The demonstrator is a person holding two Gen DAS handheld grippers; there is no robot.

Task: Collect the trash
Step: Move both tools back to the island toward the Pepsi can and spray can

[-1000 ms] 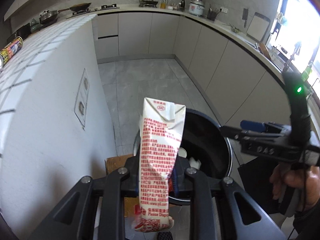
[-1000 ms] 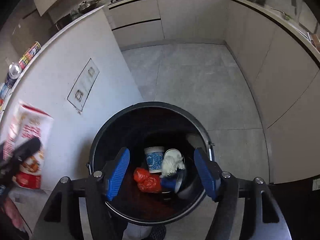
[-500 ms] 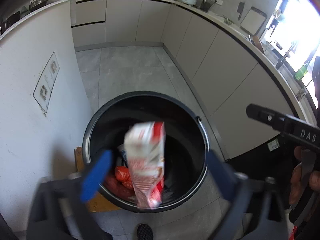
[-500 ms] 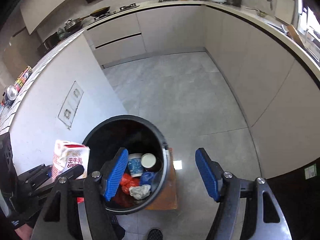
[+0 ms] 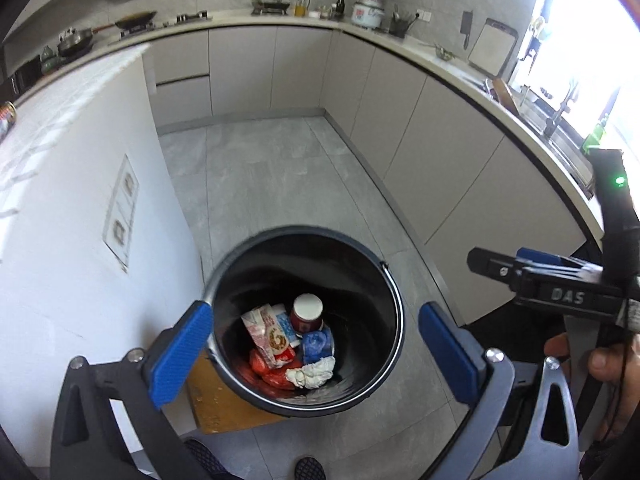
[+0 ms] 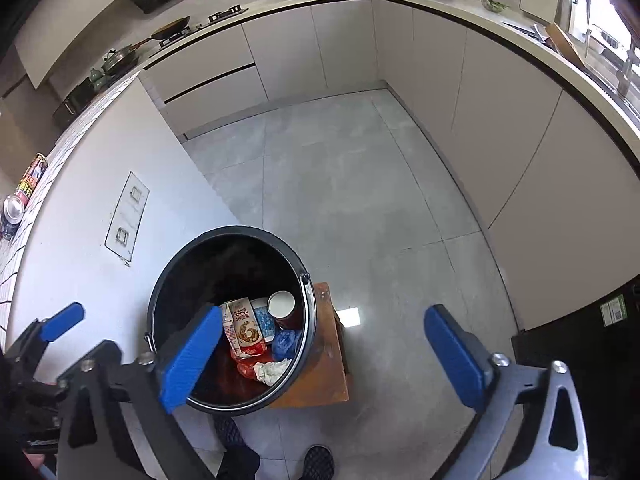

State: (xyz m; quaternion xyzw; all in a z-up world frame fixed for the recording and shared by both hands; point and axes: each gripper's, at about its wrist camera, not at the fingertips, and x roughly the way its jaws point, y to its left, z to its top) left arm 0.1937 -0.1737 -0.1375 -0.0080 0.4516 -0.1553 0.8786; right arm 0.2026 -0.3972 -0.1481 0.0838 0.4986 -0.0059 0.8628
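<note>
Lying inside bin (image 5: 394, 280) rim: carton (image 5: 266, 334).

Left gripper (image 5: 312, 344): jaws spread wide, empty, angled downward. Right gripper (image 6: 320, 354): jaws just opened wide, empty, angled downward; holding hand (image 5: 608, 364) visible at right.

A home kitchen: stove (image 6: 224, 14), cabinets (image 6: 280, 52), countertop (image 6: 460, 8).
</note>
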